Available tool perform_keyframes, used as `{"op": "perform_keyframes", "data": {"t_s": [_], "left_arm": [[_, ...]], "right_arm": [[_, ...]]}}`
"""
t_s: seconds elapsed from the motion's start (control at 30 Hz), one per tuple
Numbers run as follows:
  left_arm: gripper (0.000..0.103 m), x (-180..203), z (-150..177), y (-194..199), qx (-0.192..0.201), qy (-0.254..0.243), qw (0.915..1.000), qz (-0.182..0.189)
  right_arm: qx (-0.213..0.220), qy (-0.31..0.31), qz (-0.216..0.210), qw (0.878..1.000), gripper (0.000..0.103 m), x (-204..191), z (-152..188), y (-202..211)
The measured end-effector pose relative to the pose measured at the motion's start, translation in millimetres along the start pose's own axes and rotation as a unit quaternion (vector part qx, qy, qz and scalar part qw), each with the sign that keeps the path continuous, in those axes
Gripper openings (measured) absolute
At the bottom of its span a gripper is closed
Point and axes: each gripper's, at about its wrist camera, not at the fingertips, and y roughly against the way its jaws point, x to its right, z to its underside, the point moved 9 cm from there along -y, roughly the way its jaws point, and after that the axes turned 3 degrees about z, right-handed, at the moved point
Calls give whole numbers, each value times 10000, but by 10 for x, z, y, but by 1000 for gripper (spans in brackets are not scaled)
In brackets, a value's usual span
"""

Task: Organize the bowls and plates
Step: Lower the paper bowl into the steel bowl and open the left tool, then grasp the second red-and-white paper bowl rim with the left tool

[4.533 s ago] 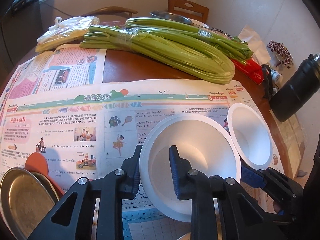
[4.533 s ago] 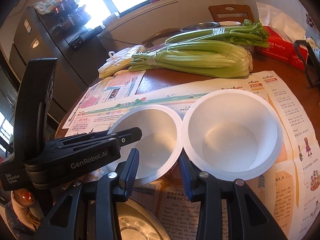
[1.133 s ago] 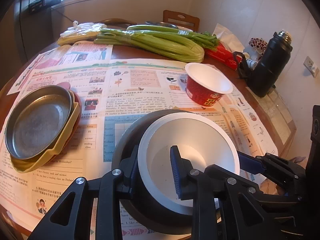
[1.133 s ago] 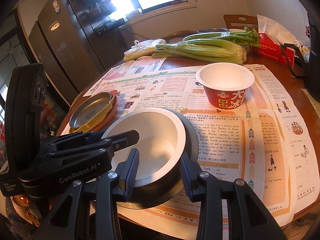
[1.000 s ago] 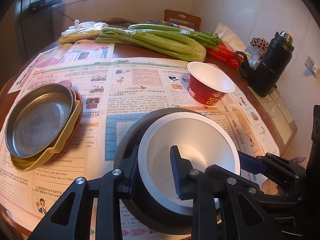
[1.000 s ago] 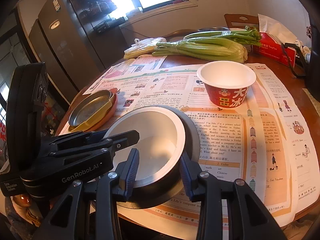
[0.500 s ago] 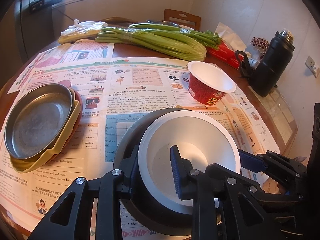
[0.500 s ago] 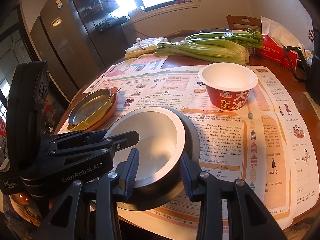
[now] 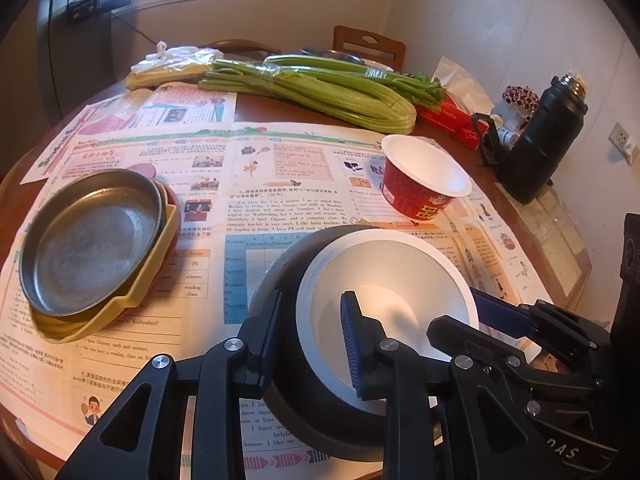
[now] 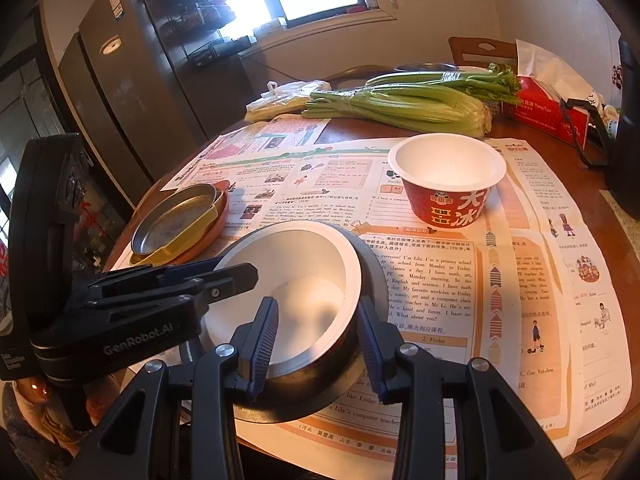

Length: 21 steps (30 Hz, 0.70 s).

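Holding: two hand-held grippers clamp one nested pair of bowls, a white bowl [image 9: 384, 300] sitting inside a dark bowl [image 9: 288, 344], low over the newspaper [image 9: 256, 216] at the near edge of the counter [image 9: 272, 112].
Left hand-held gripper [image 9: 308, 344]: closed on the left side of the pair, one finger outside the dark wall and one inside the white bowl.
Right hand-held gripper [image 10: 316, 348]: pinching the right side of the same pair, one finger inside the white bowl, the other outside the dark wall.
Contact with counter: I cannot tell whether the dark bowl's base rests on the paper or hangs just above it.
Other dishes: a red paper bowl [image 10: 448, 184] stands upright farther back, well apart from the pair; a metal plate [image 9: 88, 240] tops a stack of plates at the left.
Handling, dark bowl: looks stiff and probably the heavier piece, so it should take a firm rim pinch.
Handling, white bowl: looks thin and light, likely to flex or lift out if gripped alone; clamping both walls together seems the safest hold.
Surface: smooth walls may slip between the fingers, so the pair is best kept level.
Clutter: celery [image 9: 320, 88] and a black flask [image 9: 540, 152] lie at the back.
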Motion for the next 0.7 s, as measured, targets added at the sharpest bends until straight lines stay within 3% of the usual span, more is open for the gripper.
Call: {"op": "perform_keyframes", "data": {"t_s": [0.33, 0.47, 0.7], "left_arm": [[39, 77, -57, 118, 131, -42, 9999, 92], [48, 92, -117, 161, 222, -82, 9997, 56], [50, 143, -247, 175, 368, -246, 9990, -24]], "right_arm": [[146, -68, 68, 9998, 41, 101, -60, 91], [270, -124, 131, 9995, 41, 161, -108, 151], [466, -283, 292, 9981, 41, 332, -233, 247]]}}
